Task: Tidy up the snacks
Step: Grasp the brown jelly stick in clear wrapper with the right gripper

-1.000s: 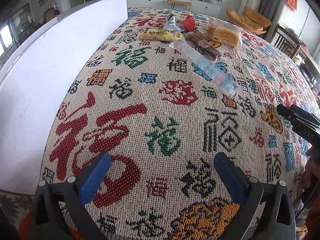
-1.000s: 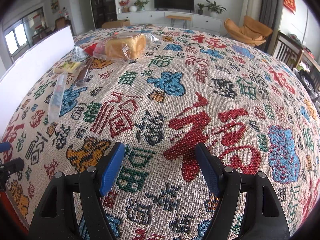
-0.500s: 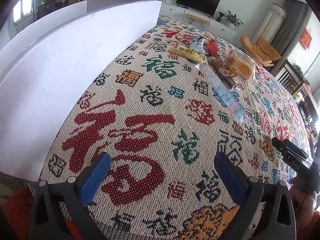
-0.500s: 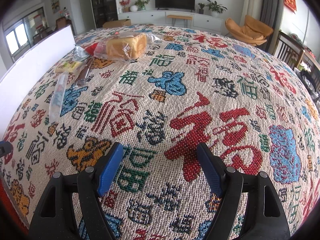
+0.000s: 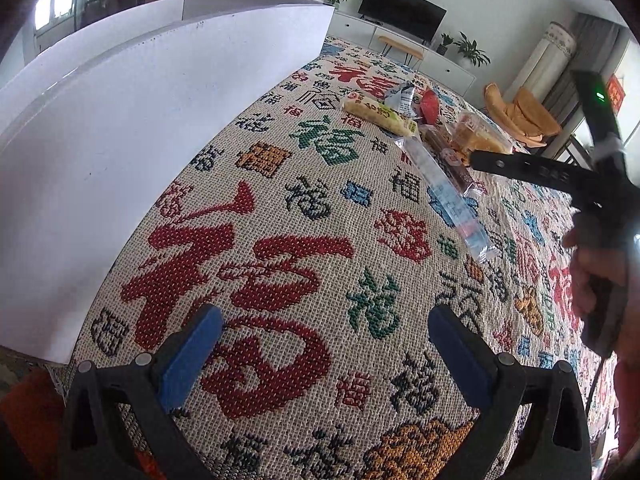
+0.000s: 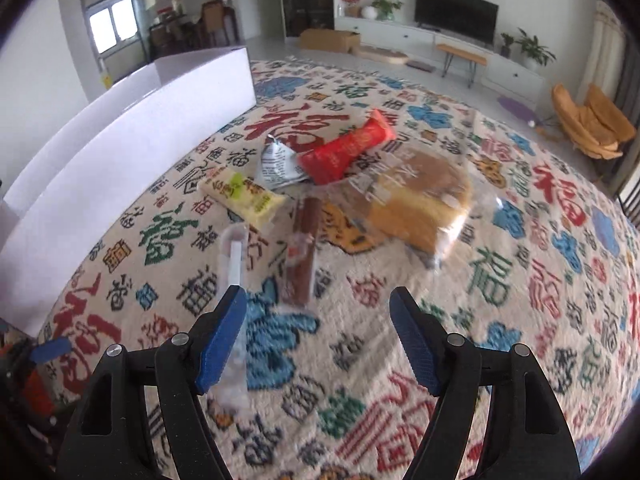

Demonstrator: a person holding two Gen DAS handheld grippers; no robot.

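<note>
While the left hand-held gripper hangs with its jaws apart and empty over bare cloth, just beside the white box on its left, the right hand-held gripper has swept from open cloth to the near edge of the snack pile. Its jaws, spread wide, have just narrowed slightly and grip nothing. By its left finger lies the clear blue-printed packet; just ahead is the brown stick. Farther ahead sit the yellow bar, the silver sachet and the red packet, with the wrapped bread ahead to the right. All snacks lie on the patterned surface, so sorting seems barely begun; a first pick looks imminent.
</note>
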